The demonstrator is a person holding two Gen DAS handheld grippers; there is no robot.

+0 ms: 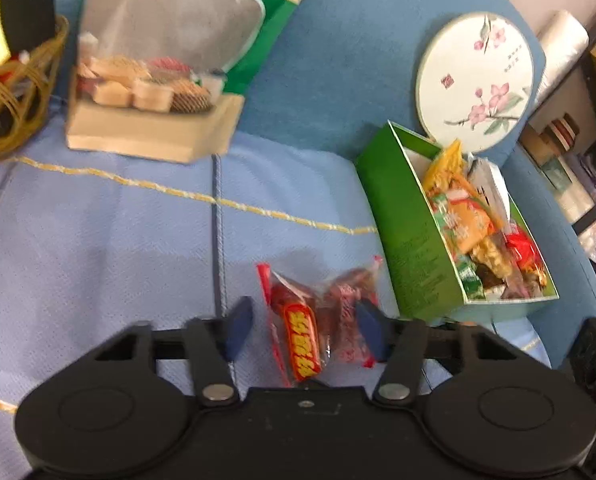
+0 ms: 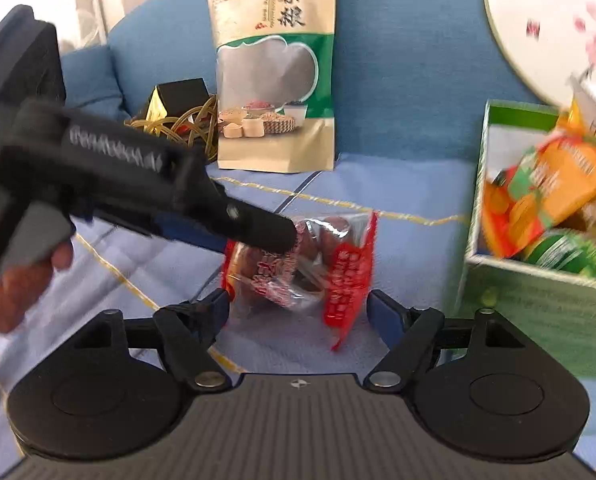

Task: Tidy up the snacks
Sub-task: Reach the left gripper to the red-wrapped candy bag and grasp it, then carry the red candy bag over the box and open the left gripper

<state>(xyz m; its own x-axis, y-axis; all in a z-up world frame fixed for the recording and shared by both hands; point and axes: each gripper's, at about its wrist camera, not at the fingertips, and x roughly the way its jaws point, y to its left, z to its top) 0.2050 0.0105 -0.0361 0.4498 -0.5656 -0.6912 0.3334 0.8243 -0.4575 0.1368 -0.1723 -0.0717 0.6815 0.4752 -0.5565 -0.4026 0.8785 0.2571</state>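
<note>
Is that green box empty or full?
Full: the open green box is heaped with snack packets up to its rim.

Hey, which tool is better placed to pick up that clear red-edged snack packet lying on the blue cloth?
Probably left. The left tool already straddles the clear red-edged snack packet, jaws open on either side. The right tool is open too, but sits short of it.
</note>
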